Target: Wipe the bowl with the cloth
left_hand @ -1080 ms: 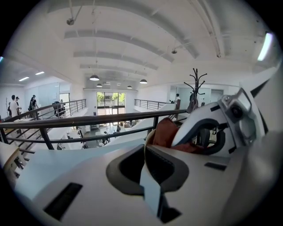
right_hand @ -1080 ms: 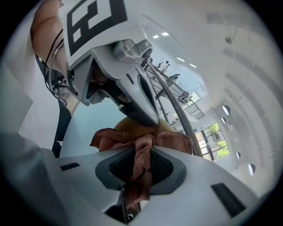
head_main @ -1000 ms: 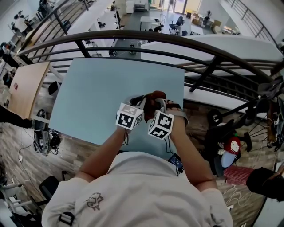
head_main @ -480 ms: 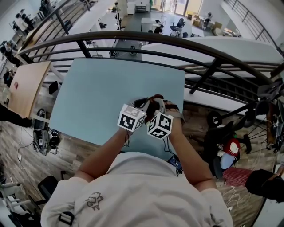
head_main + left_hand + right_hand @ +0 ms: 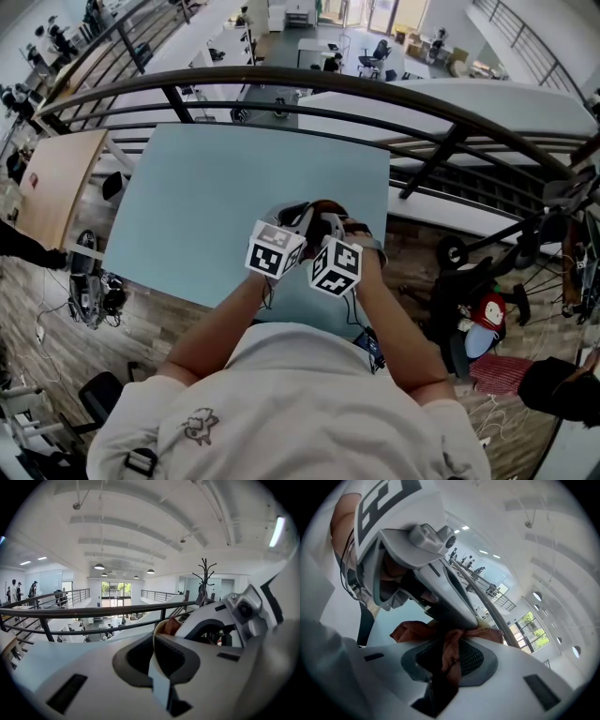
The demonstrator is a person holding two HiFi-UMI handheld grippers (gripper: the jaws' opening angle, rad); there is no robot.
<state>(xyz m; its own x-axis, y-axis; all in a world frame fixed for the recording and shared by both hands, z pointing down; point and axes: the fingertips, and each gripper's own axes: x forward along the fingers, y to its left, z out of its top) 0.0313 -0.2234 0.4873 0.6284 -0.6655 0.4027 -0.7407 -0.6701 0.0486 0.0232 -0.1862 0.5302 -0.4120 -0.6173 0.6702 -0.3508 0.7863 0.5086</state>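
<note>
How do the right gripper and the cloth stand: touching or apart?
Touching. The right gripper view shows the right gripper with its jaws shut on the rust-brown cloth, pinched between them.

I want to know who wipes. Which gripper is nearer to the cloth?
Right. The right gripper is shut on the cloth. The left gripper is shut on the rim of the bowl; the cloth shows just behind that rim.
</note>
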